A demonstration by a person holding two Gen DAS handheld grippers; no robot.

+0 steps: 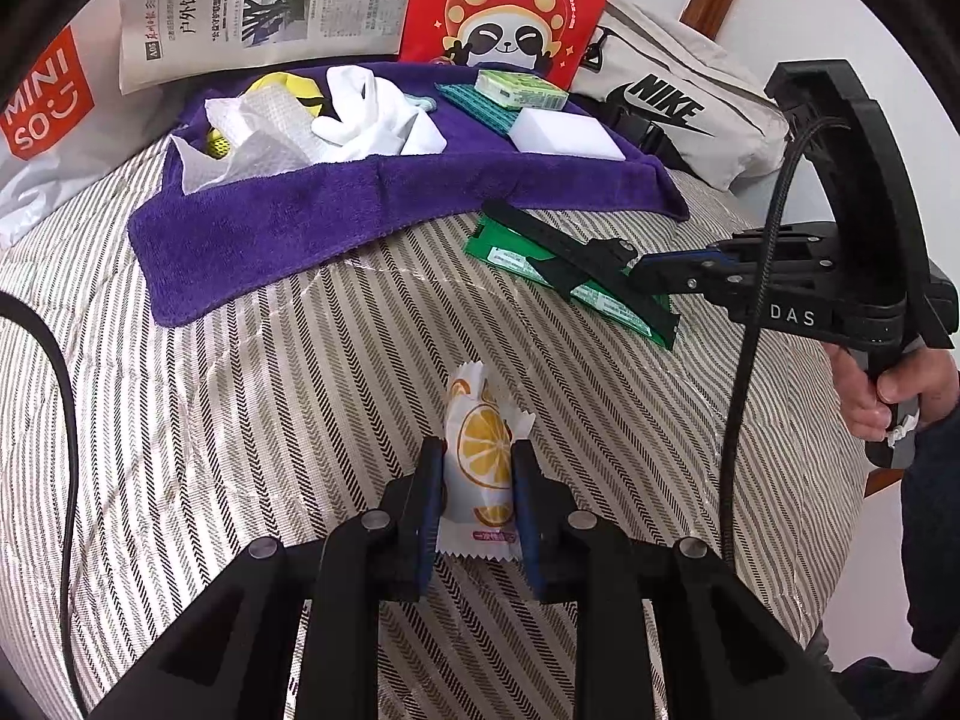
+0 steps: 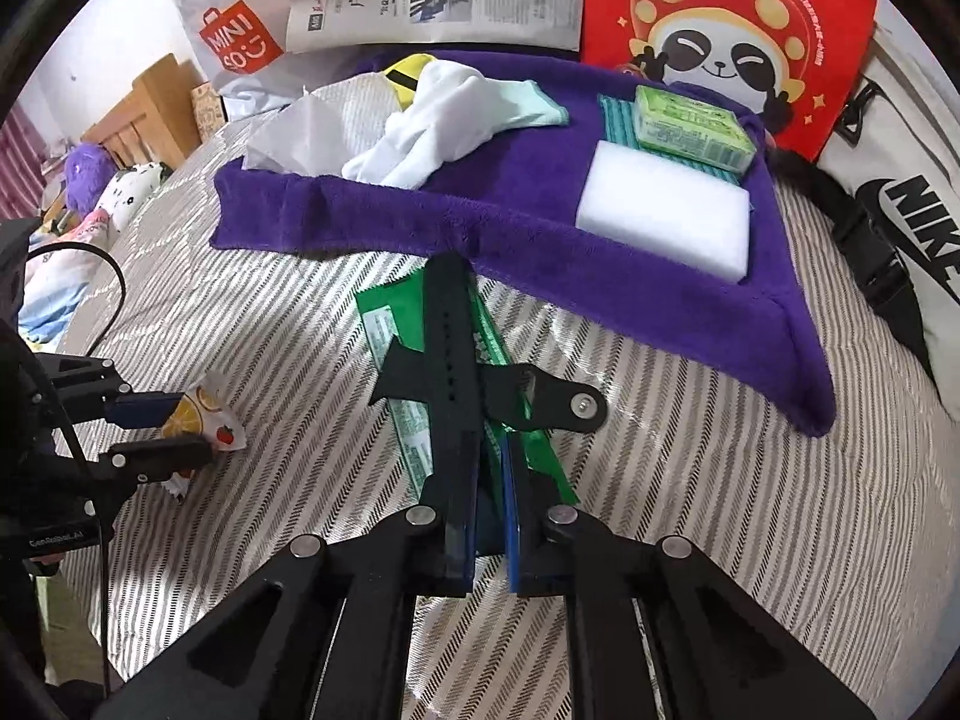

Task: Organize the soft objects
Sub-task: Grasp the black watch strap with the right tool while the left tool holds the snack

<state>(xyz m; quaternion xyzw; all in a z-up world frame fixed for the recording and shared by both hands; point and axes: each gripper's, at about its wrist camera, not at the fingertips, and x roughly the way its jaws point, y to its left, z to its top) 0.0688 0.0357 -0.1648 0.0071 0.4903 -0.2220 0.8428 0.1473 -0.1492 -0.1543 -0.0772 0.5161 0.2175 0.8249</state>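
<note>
My left gripper [image 1: 477, 480] is shut on a white snack packet with an orange-slice print [image 1: 480, 456], which lies on the striped bedspread [image 1: 270, 420]. It also shows in the right wrist view [image 2: 204, 414]. My right gripper [image 2: 486, 480] is shut on a flat green packet [image 2: 390, 330], seen in the left wrist view [image 1: 522, 258] just in front of the purple towel [image 1: 300, 222]. On the towel lie a white sponge block [image 2: 666, 210], a green tissue pack [image 2: 690, 126], a teal cloth [image 2: 618, 114], white socks [image 2: 438, 126] and crumpled white paper [image 1: 258, 132].
A red panda bag [image 1: 510, 0], a newspaper [image 1: 258, 0], a Miniso bag [image 1: 48, 90] and a Nike pouch [image 1: 678, 102] stand behind the towel. Plush toys [image 2: 96, 180] and wooden furniture [image 2: 156, 108] sit at the far left. A black cable [image 1: 750, 330] hangs from the right gripper.
</note>
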